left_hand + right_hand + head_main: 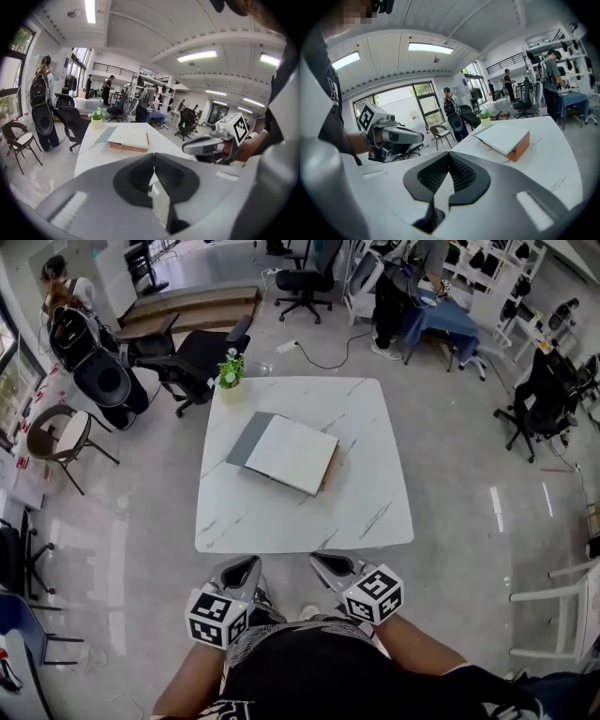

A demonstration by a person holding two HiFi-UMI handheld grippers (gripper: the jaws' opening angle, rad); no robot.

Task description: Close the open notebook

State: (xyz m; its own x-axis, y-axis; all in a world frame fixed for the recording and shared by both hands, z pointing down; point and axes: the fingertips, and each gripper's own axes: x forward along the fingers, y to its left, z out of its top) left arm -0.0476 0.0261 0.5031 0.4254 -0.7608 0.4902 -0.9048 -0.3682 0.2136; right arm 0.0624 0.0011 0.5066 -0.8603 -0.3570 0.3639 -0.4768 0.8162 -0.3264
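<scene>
Notebook (286, 454) lies clear of both pairs of jaws: left gripper (246, 565) and right gripper (323, 563) are closed tip to tip on nothing, off the near edge of the white marble table (366, 507). It rests open mid-table, grey cover spread left. A potted plant (230, 371) stands at the far-left corner; office chairs (202, 357) dot the glossy floor (469, 456).
</scene>
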